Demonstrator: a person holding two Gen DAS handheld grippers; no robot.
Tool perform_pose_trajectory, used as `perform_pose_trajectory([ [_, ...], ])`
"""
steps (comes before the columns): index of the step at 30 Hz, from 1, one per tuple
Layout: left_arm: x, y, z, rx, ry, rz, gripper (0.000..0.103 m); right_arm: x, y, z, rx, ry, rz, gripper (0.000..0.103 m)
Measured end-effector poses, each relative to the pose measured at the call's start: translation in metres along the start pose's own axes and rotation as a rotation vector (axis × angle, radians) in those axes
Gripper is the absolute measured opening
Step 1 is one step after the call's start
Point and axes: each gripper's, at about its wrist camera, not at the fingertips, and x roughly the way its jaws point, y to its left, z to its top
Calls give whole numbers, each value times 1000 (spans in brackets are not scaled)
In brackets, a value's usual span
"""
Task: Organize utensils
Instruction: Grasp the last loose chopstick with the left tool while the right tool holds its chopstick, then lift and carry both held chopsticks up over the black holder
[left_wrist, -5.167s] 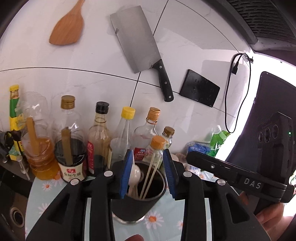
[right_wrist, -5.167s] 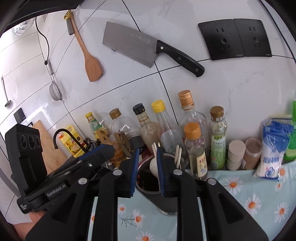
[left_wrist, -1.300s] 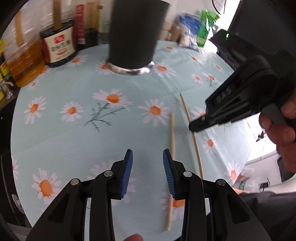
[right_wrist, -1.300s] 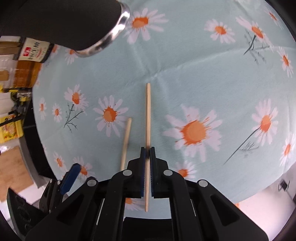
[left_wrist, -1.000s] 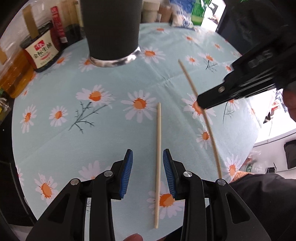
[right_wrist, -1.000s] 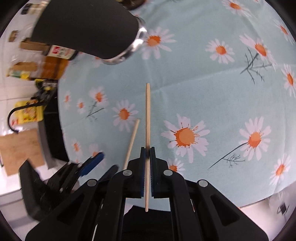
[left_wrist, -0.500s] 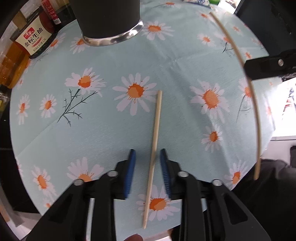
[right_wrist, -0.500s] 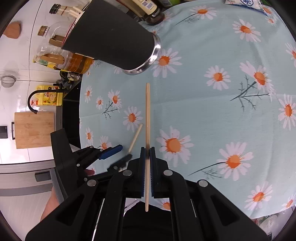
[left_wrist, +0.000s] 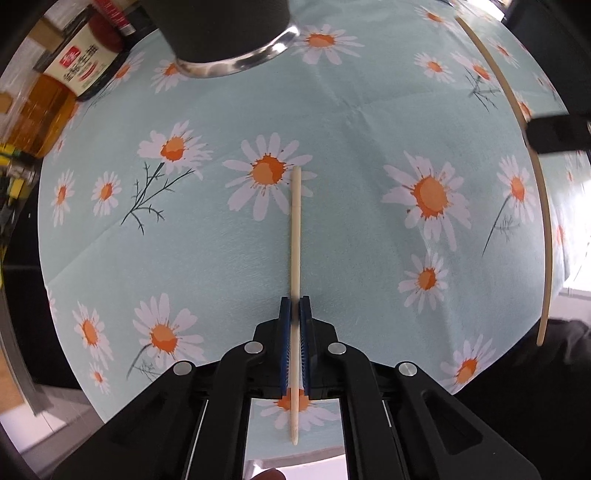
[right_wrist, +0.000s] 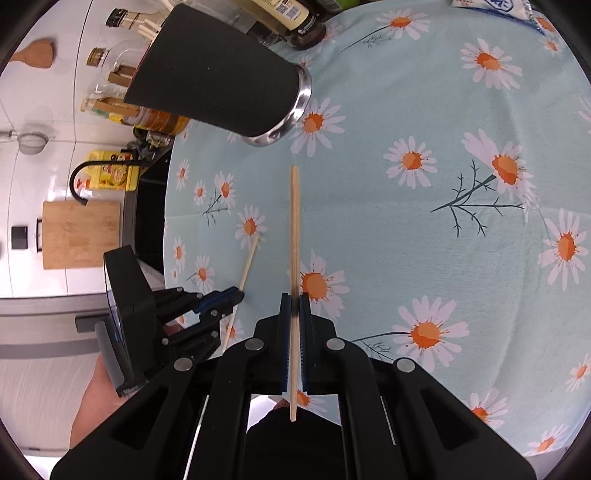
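A pale chopstick lies on the daisy tablecloth, and my left gripper is shut on its near half, pointing straight down. A second, browner chopstick is lifted off the cloth in my right gripper, which is shut on it. That second chopstick curves down the right edge of the left wrist view. From the right wrist view, the left gripper clamps the pale chopstick at lower left. The black utensil holder with a metal base stands at the back.
Sauce and oil bottles crowd the cloth's back left. A wooden cutting board and a yellow bottle sit beyond the table's left edge. A person's hand holds the left gripper's handle. A blue-white packet lies at far right.
My left gripper slid over the pale chopstick, sank to it and went from open to shut on it. My right gripper carried its chopstick up and away to the right.
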Motion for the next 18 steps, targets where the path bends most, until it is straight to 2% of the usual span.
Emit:
perform_pose_trajectory([
  [5, -17, -2, 5, -61, -43, 13, 4, -3, 0, 3, -52, 26, 4, 5],
  [13, -60, 6, -1, -147, -163, -27, 4, -15, 15, 8, -102, -23, -15, 5],
  [18, -86, 17, -3, -177, -290, -69, 4, -23, 34, 13, -144, -89, -43, 5],
])
